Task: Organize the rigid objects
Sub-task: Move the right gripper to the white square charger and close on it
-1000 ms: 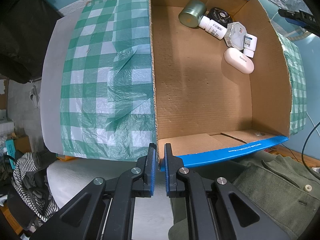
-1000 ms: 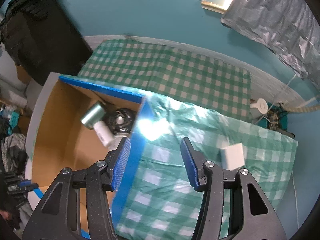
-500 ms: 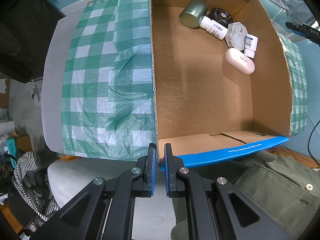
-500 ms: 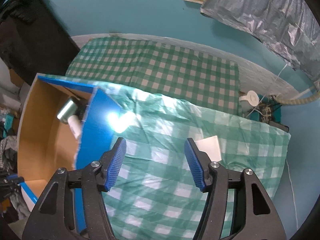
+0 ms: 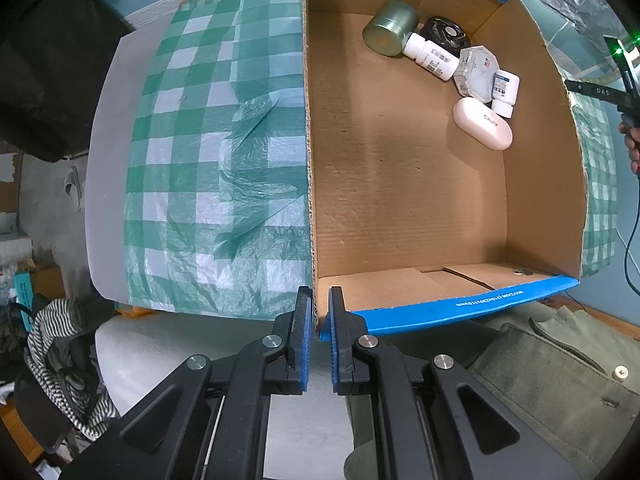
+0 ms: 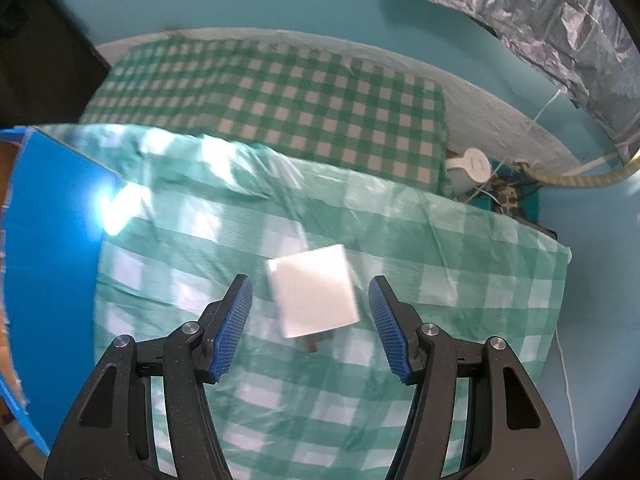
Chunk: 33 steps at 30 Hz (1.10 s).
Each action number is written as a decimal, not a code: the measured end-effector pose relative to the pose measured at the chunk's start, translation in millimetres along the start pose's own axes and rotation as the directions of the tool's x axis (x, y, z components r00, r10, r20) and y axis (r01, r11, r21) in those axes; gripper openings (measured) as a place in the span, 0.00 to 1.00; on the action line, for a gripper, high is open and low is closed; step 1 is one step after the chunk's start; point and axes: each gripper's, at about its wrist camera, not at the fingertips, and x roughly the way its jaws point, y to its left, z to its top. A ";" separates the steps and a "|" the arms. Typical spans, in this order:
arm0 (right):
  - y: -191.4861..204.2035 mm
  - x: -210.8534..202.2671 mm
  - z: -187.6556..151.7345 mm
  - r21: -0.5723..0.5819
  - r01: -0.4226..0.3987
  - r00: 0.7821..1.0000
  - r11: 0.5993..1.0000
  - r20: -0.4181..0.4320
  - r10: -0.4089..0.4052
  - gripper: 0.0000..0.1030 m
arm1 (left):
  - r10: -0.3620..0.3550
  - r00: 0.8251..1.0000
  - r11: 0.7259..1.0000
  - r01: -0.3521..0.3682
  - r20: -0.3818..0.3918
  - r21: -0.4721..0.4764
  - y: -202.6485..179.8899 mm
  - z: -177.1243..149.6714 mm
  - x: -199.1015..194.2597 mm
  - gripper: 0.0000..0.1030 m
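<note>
Left gripper (image 5: 319,312) is clamping the near corner of the cardboard box (image 5: 400,200), jaws closed on its wall. Right gripper (image 6: 310,312) is hanging jaws-apart, having just widened, over the white block (image 6: 314,292) lying on the checked cloth (image 6: 400,240); pads are not touching it.

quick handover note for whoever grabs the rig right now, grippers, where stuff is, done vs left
Left gripper: shut on the cardboard box at its near corner, steadying it.
Right gripper: open, empty, jaws just widened, hovering over the white block on the checked cloth, block between the fingers, not gripped.
Done: green tin, black round item, two white bottles, octagonal case and pink case sit in the box's far corner.
Left: grip the block, move it into the box.
</note>
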 end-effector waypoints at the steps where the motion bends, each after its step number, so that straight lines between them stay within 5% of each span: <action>1: -2.0 3.9 -0.3 -0.002 0.000 1.000 1.000 -0.008 0.000 0.59 | 0.000 1.000 1.000 0.000 0.000 -0.004 0.5 -0.1 0.2 0.06; 18: -0.9 35.2 -4.1 0.020 -0.014 0.999 1.000 -0.032 0.014 0.60 | 0.009 1.000 1.000 -0.009 -0.004 -0.023 1.1 -0.9 0.9 0.06; 21: 0.6 32.5 -4.1 0.024 -0.005 1.000 1.000 -0.018 0.005 0.48 | 0.009 1.000 1.000 -0.009 -0.006 -0.023 0.3 -0.7 1.0 0.06; 33: 7.4 21.9 -7.9 0.102 -0.037 0.999 0.994 0.002 0.037 0.47 | 0.010 1.000 1.000 -0.011 -0.004 -0.020 -0.6 -1.3 1.6 0.06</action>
